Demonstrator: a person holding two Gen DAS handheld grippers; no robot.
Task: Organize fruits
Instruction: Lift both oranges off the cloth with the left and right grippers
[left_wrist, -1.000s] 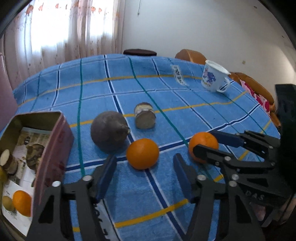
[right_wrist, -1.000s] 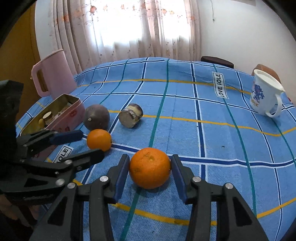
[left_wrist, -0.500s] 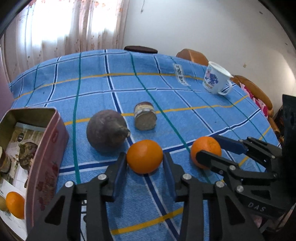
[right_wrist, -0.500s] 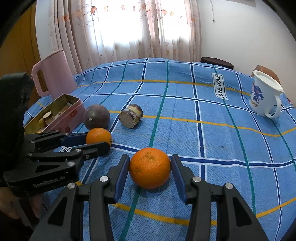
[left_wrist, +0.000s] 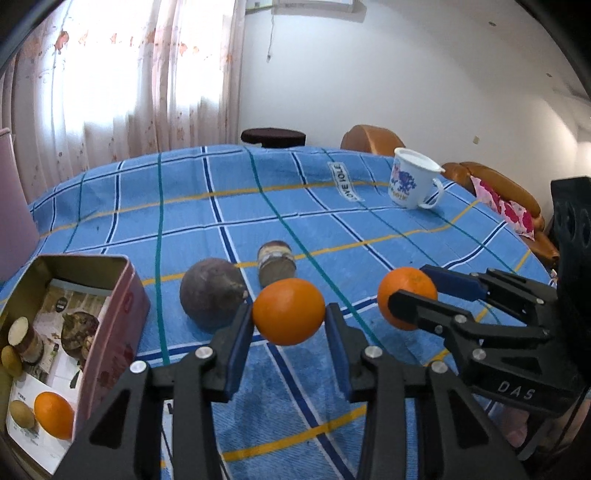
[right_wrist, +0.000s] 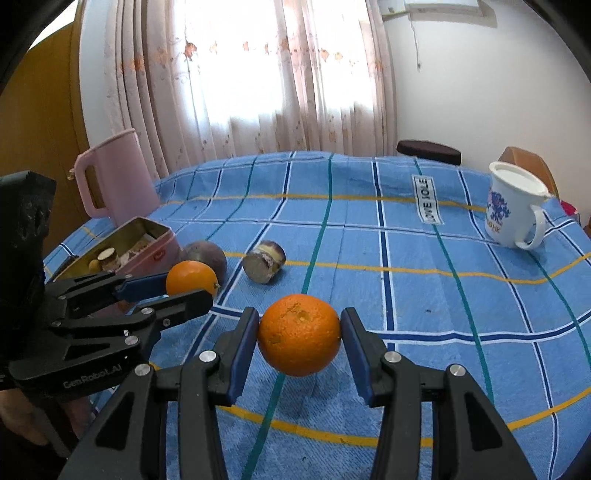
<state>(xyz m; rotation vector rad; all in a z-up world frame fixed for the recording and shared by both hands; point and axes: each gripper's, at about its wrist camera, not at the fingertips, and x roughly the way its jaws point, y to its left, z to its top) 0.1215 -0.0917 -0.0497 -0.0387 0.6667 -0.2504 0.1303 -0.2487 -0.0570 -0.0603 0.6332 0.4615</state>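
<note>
My left gripper (left_wrist: 289, 332) is shut on a small orange (left_wrist: 289, 311) and holds it above the blue checked cloth; it also shows in the right wrist view (right_wrist: 192, 277). My right gripper (right_wrist: 298, 343) is shut on a larger orange (right_wrist: 299, 334), lifted off the cloth, also seen in the left wrist view (left_wrist: 406, 295). A dark purple round fruit (left_wrist: 211, 292) and a cut yam piece (left_wrist: 276, 258) lie on the cloth beyond. The pink tin (left_wrist: 122, 317) at the left holds an orange (left_wrist: 53, 414) and several small items.
A white mug (right_wrist: 511, 206) with a blue print stands at the far right. A pink jug (right_wrist: 116, 175) stands behind the tin at the left. Chairs (left_wrist: 373, 138) and a dark stool (left_wrist: 273, 136) stand past the far table edge.
My left gripper moved forward, closed on the small orange and lifted it. My right gripper closed on the larger orange and raised it off the cloth.
</note>
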